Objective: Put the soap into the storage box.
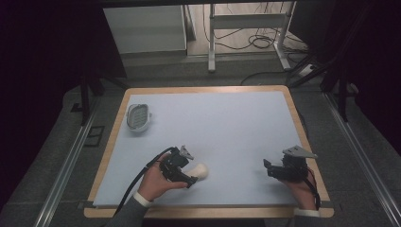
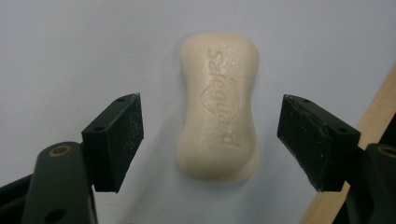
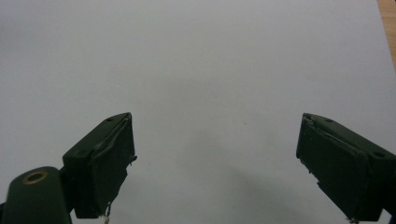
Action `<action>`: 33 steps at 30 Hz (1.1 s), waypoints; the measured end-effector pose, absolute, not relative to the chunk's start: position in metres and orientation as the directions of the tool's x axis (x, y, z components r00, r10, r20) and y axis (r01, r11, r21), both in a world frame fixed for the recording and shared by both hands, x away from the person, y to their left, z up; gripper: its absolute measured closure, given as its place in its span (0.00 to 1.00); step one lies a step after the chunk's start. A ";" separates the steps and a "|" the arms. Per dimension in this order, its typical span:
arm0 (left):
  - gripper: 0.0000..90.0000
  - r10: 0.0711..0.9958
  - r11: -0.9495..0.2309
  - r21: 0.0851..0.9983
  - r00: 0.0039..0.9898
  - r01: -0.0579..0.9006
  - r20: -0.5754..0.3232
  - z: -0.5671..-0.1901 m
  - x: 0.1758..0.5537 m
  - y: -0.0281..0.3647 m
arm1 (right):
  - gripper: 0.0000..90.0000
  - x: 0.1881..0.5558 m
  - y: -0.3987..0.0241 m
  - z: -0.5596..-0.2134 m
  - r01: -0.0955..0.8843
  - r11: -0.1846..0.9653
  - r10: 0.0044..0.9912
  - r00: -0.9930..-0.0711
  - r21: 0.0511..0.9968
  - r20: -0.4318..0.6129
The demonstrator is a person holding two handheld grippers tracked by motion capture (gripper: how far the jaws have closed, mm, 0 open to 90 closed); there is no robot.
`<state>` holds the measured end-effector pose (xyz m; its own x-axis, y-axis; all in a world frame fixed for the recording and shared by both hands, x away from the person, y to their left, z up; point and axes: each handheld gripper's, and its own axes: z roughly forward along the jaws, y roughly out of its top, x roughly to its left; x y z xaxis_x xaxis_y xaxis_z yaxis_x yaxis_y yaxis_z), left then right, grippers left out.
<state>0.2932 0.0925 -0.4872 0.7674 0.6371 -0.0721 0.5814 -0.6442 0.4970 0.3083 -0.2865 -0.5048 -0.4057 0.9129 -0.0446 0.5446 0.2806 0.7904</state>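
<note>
At the near edge of the pale blue bench, we bring our left gripper up to a cream bar of soap stamped "Safeguard". In the left gripper view the jaws stand spread wide, one on each side of the bar, with clear gaps between them and the soap, which lies flat on the bench surface. The high view places the soap just beside the gripper's tip, near the front middle of the bench. A white oval soap dish with a ribbed inside sits well apart near the far left corner. Our right gripper hovers near the front right corner, its jaws likewise spread over bare bench in the right gripper view.
</note>
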 end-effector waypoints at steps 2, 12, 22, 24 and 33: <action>0.26 0.633 -0.655 0.485 0.771 0.579 -0.066 -0.489 0.295 0.090 | 0.13 0.308 -0.287 -0.505 0.545 0.281 0.914 -0.404 0.790 -0.046; 0.29 0.631 -0.672 0.453 0.773 0.585 -0.063 -0.496 0.306 0.083 | 0.13 0.309 -0.287 -0.506 0.551 0.283 0.915 -0.400 0.785 -0.049; 0.34 0.619 -0.700 0.414 0.784 0.583 -0.058 -0.507 0.311 0.073 | 0.13 0.309 -0.287 -0.507 0.556 0.285 0.916 -0.397 0.781 -0.052; 0.35 0.616 -0.703 0.409 0.785 0.581 -0.056 -0.508 0.311 0.073 | 0.13 0.309 -0.287 -0.507 0.554 0.283 0.918 -0.394 0.783 -0.052; 0.44 0.619 -0.706 0.405 0.784 0.582 -0.047 -0.510 0.308 0.069 | 0.13 0.309 -0.288 -0.508 0.556 0.286 0.918 -0.392 0.781 -0.057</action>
<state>0.3078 0.0692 -0.5104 0.7839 0.6191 -0.0470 0.5816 -0.7057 0.4047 0.3095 -0.2876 -0.5077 -0.3917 0.9183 -0.0574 0.5556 0.2858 0.7808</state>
